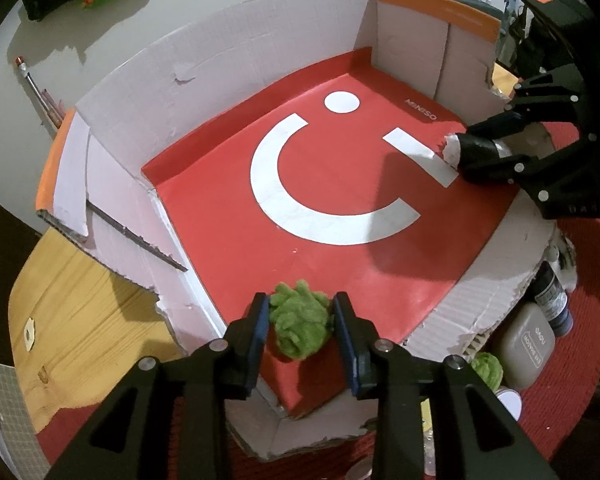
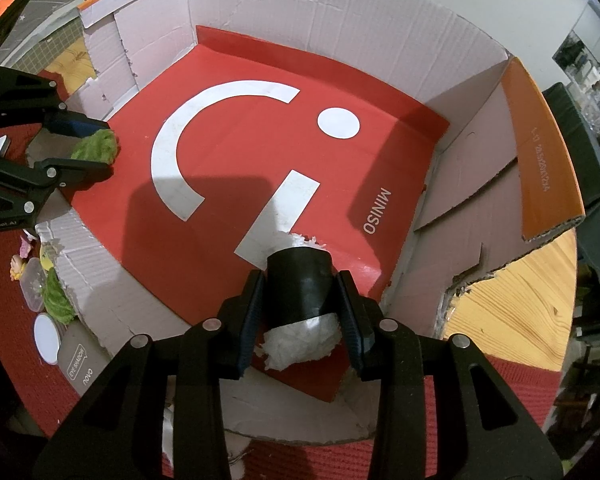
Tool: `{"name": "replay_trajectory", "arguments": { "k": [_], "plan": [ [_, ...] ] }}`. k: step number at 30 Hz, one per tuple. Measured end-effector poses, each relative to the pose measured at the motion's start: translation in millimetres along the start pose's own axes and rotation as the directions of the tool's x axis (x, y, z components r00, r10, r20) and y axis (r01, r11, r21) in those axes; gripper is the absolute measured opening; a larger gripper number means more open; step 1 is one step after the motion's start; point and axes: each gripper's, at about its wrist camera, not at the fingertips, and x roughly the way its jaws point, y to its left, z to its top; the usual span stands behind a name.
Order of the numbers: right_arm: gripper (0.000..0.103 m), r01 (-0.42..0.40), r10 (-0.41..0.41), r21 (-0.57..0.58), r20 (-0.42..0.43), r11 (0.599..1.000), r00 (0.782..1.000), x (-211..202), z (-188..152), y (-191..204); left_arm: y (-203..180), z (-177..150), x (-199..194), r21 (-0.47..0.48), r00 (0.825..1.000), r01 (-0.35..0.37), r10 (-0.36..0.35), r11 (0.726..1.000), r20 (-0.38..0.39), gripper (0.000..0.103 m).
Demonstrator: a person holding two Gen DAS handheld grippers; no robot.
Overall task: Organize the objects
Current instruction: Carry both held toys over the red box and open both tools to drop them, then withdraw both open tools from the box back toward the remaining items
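Observation:
A torn white cardboard box (image 1: 228,64) with a red smiley-printed floor (image 1: 340,248) fills both views. My left gripper (image 1: 300,320) is shut on a fuzzy green ball (image 1: 300,328) and holds it over the box's near edge; it also shows at left in the right wrist view (image 2: 94,148). My right gripper (image 2: 300,304) is shut on a black-wrapped white foam roll (image 2: 298,292), held over the red floor (image 2: 260,160) near the box's side; it also shows at right in the left wrist view (image 1: 456,156).
Outside the box on a red mat lie another green ball (image 1: 488,368), a grey eye-shadow case (image 1: 528,344), a dark bottle (image 1: 552,300) and a white round lid (image 2: 47,338). A wooden tabletop (image 1: 80,312) lies beside the box. A pen (image 1: 36,88) lies on a grey surface.

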Motion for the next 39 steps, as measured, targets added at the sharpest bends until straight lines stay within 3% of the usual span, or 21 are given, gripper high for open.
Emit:
{"name": "replay_trajectory", "arguments": {
  "k": [13, 23, 29, 39],
  "plan": [
    [0.04, 0.021, -0.021, 0.011, 0.023, 1.0, 1.0, -10.5, -0.6, -6.7, -0.2, 0.4, -9.5, -0.049, 0.999, 0.01, -0.008, 0.999, 0.033, 0.042],
    [0.051, 0.031, -0.036, 0.046, 0.12, 0.998, 0.992, -62.0, 0.8, -1.0, 3.7, -9.6, -49.2, -0.135, 0.989, 0.022, -0.002, 0.991, 0.147, 0.049],
    [0.058, 0.029, -0.045, 0.081, 0.198, 0.996, 0.979, -86.4, 5.6, 13.5, -2.0, -11.1, -73.7, -0.187, 0.973, 0.04, 0.005, 0.982, 0.233, 0.053],
    [0.068, 0.013, -0.054, 0.132, 0.316, 0.991, 0.947, -132.4, -12.5, 19.4, -21.2, -30.1, -128.8, -0.227, 0.916, 0.0, 0.091, 0.974, 0.391, 0.069]
  ]
}}
